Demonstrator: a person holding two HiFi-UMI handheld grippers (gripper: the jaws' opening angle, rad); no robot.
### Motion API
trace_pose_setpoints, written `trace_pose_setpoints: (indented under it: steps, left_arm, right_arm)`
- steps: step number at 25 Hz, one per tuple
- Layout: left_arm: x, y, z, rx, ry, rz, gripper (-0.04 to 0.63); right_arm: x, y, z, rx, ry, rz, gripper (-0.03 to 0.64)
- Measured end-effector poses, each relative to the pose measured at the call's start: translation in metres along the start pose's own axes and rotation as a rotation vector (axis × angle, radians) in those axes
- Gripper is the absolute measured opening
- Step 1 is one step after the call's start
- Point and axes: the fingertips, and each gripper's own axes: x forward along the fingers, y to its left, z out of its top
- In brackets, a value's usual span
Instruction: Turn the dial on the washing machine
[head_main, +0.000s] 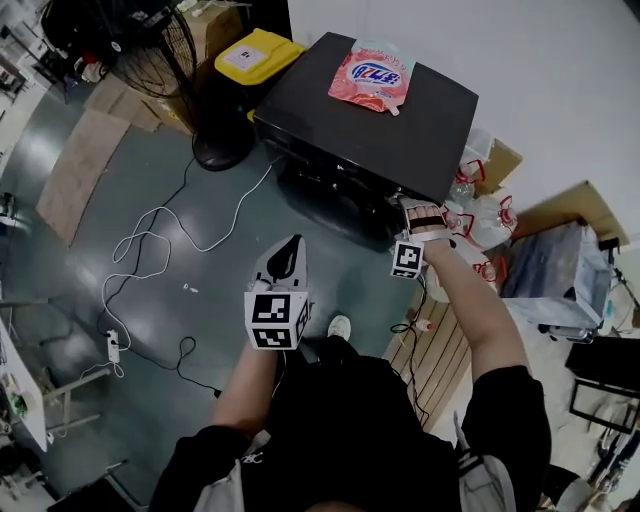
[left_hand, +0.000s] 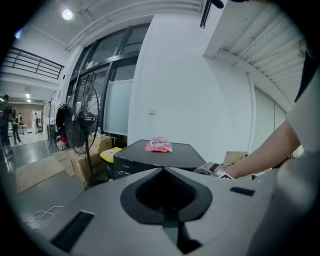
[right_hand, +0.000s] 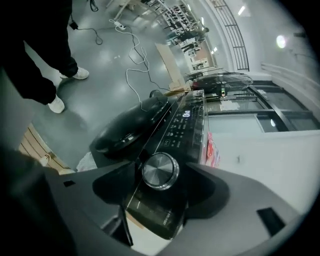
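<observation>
right claw (head_main: 416, 208) jaws wide, gripping nothing | dial (right_hand: 159, 170) sits between its jaws, pads clear of it, on washing machine (head_main: 330, 115) front panel | left claw (left_hand: 162, 172) jaws together, empty, machine well ahead of it | pink pouch (head_main: 371, 77) on machine top, beyond both claws

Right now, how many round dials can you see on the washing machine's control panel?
1. The silver dial sits on the control panel of the washing machine, between the open right tongs, apart from both. Farther along the panel shows only small buttons and a display.
</observation>
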Motion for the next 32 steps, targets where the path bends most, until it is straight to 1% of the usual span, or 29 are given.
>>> trace_pose_setpoints:
  steps: [2,5,6,7,8,9,10,14,18,20,21,27,32]
  left_arm:
    - [0.000,0.005,-0.003,-0.005,0.003,0.014,0.012]
    - [-0.001,0.007,-0.007,-0.010,0.013,0.027,0.012]
    - [-0.001,0.007,-0.009,-0.011,0.017,0.028,0.012]
    - [-0.001,0.008,-0.011,-0.012,0.022,0.029,0.012]
    - [-0.001,0.009,-0.013,-0.013,0.025,0.031,0.012]
    - [-0.001,0.010,-0.014,-0.015,0.028,0.034,0.012]
    - [0.000,0.012,-0.015,-0.015,0.031,0.036,0.012]
    - [0.003,0.015,-0.013,-0.012,0.031,0.034,0.012]
    - [0.008,0.015,-0.009,-0.003,0.029,0.027,0.012]
    - [0.010,0.015,-0.010,0.000,0.033,0.024,0.012]
    - [0.011,0.014,-0.010,0.001,0.035,0.022,0.012]
    - [0.015,0.014,-0.015,0.014,0.061,0.018,0.012]
    - [0.014,0.019,-0.017,0.024,0.073,0.022,0.012]
  right_arm:
    - [0.009,-0.002,-0.001,-0.048,0.013,-0.022,0.311]
    - [0.018,-0.001,-0.004,-0.158,0.030,-0.059,0.310]
    - [0.019,-0.001,-0.004,-0.176,0.020,-0.071,0.310]
    - [0.018,-0.002,0.001,-0.156,-0.013,-0.079,0.308]
    - [0.015,-0.003,0.008,-0.103,-0.062,-0.074,0.301]
    - [0.012,-0.002,0.015,-0.055,-0.103,-0.060,0.287]
    - [0.011,-0.001,0.018,-0.031,-0.125,-0.049,0.276]
    - [0.011,0.004,0.016,-0.056,-0.129,-0.037,0.275]
    - [0.011,0.008,0.010,-0.064,-0.102,-0.030,0.275]
    - [0.012,0.004,0.004,-0.084,-0.059,-0.073,0.275]
    - [0.013,0.002,0.002,-0.078,-0.046,-0.092,0.275]
    - [0.016,-0.001,-0.006,0.023,0.012,-0.183,0.273]
    - [0.016,-0.007,-0.009,0.163,0.091,-0.262,0.273]
